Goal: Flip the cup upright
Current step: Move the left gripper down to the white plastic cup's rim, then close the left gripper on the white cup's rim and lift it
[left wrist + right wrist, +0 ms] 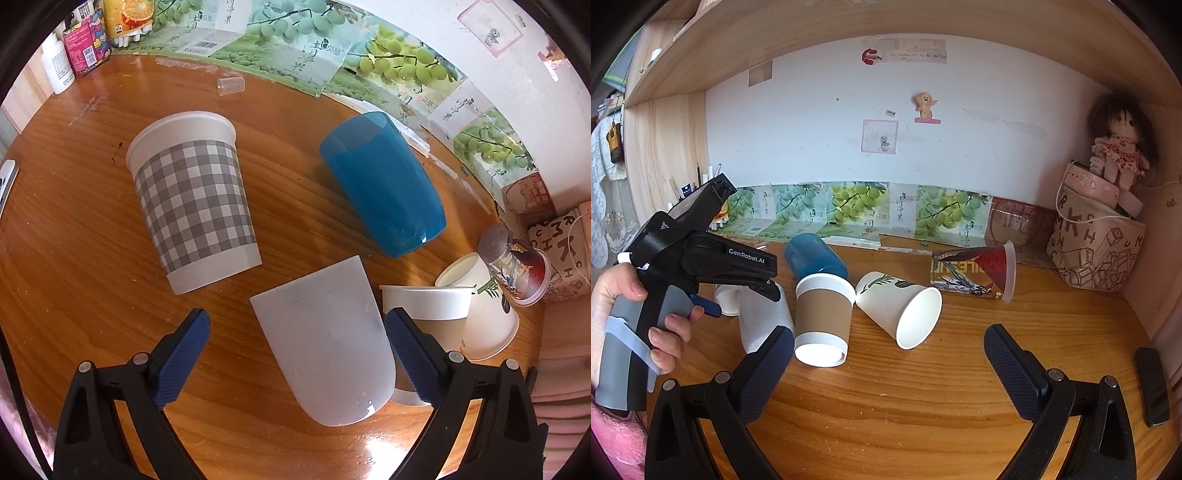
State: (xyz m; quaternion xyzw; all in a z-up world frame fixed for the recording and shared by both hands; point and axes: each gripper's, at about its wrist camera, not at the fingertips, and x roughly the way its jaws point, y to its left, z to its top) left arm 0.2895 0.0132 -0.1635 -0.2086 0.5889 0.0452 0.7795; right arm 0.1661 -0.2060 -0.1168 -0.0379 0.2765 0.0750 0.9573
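Note:
Several cups lie on their sides on the wooden desk [74, 258]. A frosted white cup [325, 343] lies between the fingers of my open left gripper [297, 354], its rounded base towards the camera; no finger touches it. It also shows in the right wrist view [764, 317], under the left gripper's body [701, 258]. A grey checked cup [192, 206] and a blue cup [384, 184] lie farther off. My right gripper [888, 354] is open and empty above the desk, in front of a brown-sleeved paper cup [823, 317] and a white leaf-print paper cup [901, 306].
A clear printed cup [975, 273] lies at the right by a patterned bag [1097, 247] with a doll on it. Grape-print cartons [849, 206] line the back wall. A small clear vial [231, 86] lies far back. A black object [1152, 384] lies at the right edge.

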